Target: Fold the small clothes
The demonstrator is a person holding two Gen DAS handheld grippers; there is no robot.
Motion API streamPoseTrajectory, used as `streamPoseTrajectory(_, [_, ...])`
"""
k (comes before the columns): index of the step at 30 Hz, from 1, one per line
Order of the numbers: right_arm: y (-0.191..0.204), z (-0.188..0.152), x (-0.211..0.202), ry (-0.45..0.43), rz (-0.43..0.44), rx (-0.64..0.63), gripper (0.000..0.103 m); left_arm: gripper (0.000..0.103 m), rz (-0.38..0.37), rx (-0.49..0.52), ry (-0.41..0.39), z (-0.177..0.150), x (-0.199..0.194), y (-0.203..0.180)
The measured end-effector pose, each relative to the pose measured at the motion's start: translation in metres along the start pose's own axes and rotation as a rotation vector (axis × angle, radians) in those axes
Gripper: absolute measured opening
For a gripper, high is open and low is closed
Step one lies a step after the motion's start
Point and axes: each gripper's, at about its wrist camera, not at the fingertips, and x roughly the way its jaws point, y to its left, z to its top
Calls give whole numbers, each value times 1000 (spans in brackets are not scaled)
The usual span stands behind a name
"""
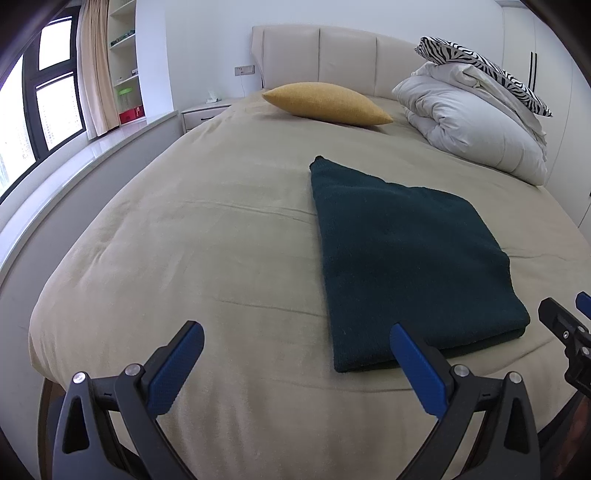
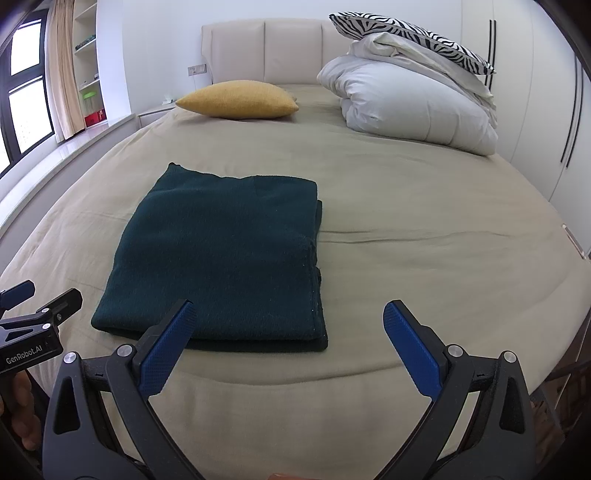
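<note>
Both claws sit at the near edge of the bed, spread wide and holding nothing. The left claw hovers just off the near left corner of the dark green garment; its right blue pad overlaps that near hem in the view, but I can't tell if it's touching. The right claw is lined up with the near right corner, and its left pad likewise overlaps the hem.

The garment lies flat on the near middle of the bed, already folded into a neat rectangle with stacked layers showing along its near and right edges. It looks like a soft knit or fleece with a fuzzy nap, so I'd guess it's light, floppy and not slippery. Best bet is pinching all layers at the two near corners so nothing slides apart.

The bed cover is a beige, slightly wrinkled, velvety sheet. Farther back are a mustard pillow on the left, a puffy white duvet on the right with a zebra-print pillow on top, then a padded cream headboard.
</note>
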Motion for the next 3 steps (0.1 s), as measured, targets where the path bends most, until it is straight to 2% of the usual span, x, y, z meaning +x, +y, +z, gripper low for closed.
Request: streamPoseTrajectory(3, [-1, 0, 1, 3, 4, 2, 103, 103, 1, 6, -9, 0, -1, 0])
